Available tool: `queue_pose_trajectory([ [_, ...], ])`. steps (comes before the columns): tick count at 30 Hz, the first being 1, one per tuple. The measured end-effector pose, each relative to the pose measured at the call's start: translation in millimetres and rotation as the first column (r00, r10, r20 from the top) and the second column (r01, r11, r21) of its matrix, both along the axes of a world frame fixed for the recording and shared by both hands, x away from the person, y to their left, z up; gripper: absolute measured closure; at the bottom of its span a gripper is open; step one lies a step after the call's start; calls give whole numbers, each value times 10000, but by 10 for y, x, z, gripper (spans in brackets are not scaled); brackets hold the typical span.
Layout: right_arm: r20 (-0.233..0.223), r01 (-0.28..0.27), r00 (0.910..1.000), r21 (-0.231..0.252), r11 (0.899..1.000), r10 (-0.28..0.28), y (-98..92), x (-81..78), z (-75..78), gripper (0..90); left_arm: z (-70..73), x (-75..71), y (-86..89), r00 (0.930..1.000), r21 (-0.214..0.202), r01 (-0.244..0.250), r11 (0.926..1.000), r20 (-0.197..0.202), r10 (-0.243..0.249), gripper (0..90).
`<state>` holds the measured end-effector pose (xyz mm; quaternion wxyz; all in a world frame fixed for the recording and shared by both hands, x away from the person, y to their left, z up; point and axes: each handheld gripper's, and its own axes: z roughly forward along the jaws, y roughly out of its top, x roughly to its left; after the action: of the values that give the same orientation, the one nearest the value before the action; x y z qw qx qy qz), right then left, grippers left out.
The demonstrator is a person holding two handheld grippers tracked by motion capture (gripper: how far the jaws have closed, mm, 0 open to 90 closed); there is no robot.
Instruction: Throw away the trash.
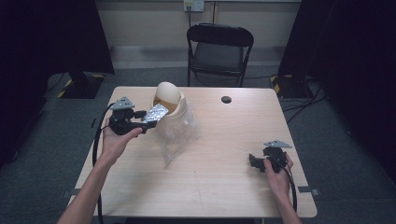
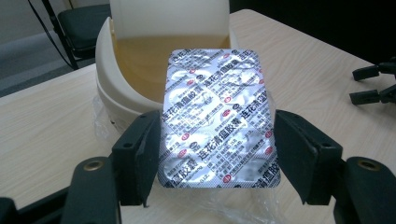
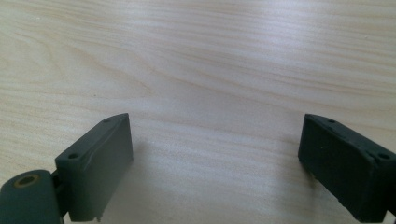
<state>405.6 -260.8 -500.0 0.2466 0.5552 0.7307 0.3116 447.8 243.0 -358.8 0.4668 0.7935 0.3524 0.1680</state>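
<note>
Your left gripper point(image 1: 148, 122) is up over the left-middle of the table point(image 1: 219, 186), jaws pinching a silver pill sheet point(image 1: 156, 113) by its long edges. In the left gripper view the pill sheet point(image 2: 217, 116) sits flat btwn the two black jaws, foil side up w/ red and black print, far end pointing at the mouth of the small cream bin point(image 2: 135, 70). The near jaw faces touch the sheet's sides low down; the top half sticks out free. From the high view the sheet's tip is right at the bin point(image 1: 173, 105) opening, just under its tipped-up round lid point(image 1: 168, 91). Can't tell if it's touching the rim.

The bin stands on a clear plastic bag point(image 1: 177, 135), crumpled, spreading toward you across the wood.

Your right gripper point(image 1: 256, 162) is well apart, near the table's right edge, low over the wood. In the right gripper view its jaws are spread wide, nothing btwn them, bare tabletop point(image 3: 210, 70) beneath.

Small black round cap point(image 1: 226, 99) sits on the far side of the table. A black folding chair point(image 1: 219, 51) stands behind the table.
</note>
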Motion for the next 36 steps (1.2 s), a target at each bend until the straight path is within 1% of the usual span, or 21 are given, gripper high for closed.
queue_pose_trajectory([
  [1, 2, -3, 10000, -2, 10000, 3, 0, 0, 0, 92, -2, 46, -13, 10000, 189, -41, 9998, -17, 42, 342],
  [3, 4, -2, 10000, -4, 10000, 2, 0, 0, 0, 92, -7, 85, -14, 9999, 116, -69, 9999, -94, 70, 342],
  [4, 3, -6, 10000, -8, 10000, 6, 0, -1, 0, 92, -15, 98, -22, 9999, 132, -107, 9999, -126, 108, 342],
  [5, 3, -5, 10000, -5, 10000, 5, 0, 0, 0, 92, -19, 112, -27, 9999, 287, -113, 9995, -109, 116, 342],
  [6, -6, 0, 10000, -2, 10000, 0, 0, -1, 0, 93, -23, 122, -33, 9997, 202, -146, 9997, -195, 150, 342],
  [9, 2, -7, 10000, -9, 10000, 7, -1, -1, 0, 92, -19, 147, -45, 9997, 279, -140, 9995, -199, 146, 342],
  [10, 6, -4, 10000, -6, 10000, 4, 0, -1, 0, 92, -7, 191, -58, 9992, 0, -99, 10000, -396, 99, 342],
  [13, 1, -6, 10000, -5, 10000, 6, 0, 0, 0, 92, 33, 241, -85, 9984, -373, -278, 9989, -494, 259, 341],
  [16, 1, -4, 10000, -1, 10000, 4, 0, 0, 0, 92, -1, 300, -123, 9977, -86, -345, 9994, -584, 339, 341],
  [18, 2, -7, 10000, -5, 10000, 7, -1, 0, 0, 93, -3, 326, -132, 9984, -95, -272, 9996, -508, 267, 342],
  [19, 1, -4, 10000, -1, 10000, 4, 0, 0, 0, 92, -4, 336, -146, 9977, -153, -383, 9991, -567, 374, 342],
  [20, 1, -6, 10000, -2, 10000, 6, -1, 0, 0, 92, -3, 355, -156, 9980, -85, -335, 9994, -536, 330, 341],
  [24, 1, -5, 10000, -2, 10000, 5, -1, 0, 0, 92, 52, 388, -220, 9984, -7, -276, 9996, -499, 275, 341],
  [25, 1, -7, 10000, -3, 10000, 7, -1, 0, 0, 92, 79, 385, -229, 9984, 130, -285, 9995, -479, 291, 341],
  [26, 1, -5, 10000, -1, 10000, 5, -1, 0, 0, 92, 95, 377, -242, 9988, -32, -233, 9997, -433, 232, 341],
  [27, 1, -5, 10000, -1, 10000, 5, -1, 0, 0, 92, 95, 377, -242, 9988, -32, -233, 9997, -433, 232, 341],
  [28, 2, -6, 10000, -2, 10000, 6, -1, 0, 0, 92, 97, 404, -245, 9991, 180, -234, 9996, -349, 241, 341],
  [29, 0, -6, 10000, -4, 10000, 6, -1, 0, 0, 92, 83, 424, -247, 9977, 19, -382, 9993, -553, 382, 341],
  [33, 0, -5, 10000, -1, 10000, 5, -1, 0, 0, 92, 81, 439, -268, 9984, 77, -368, 9993, -416, 371, 341],
  [34, 0, -1, 10000, 8, 10000, 1, 0, 1, 0, 92, 72, 447, -327, 9991, 613, -346, 9975, -226, 360, 341],
  [36, 0, -17, 10000, 9, 10000, 17, -1, 1, 0, 92, 67, 459, -366, 9994, 737, -255, 9970, -217, 272, 341],
])
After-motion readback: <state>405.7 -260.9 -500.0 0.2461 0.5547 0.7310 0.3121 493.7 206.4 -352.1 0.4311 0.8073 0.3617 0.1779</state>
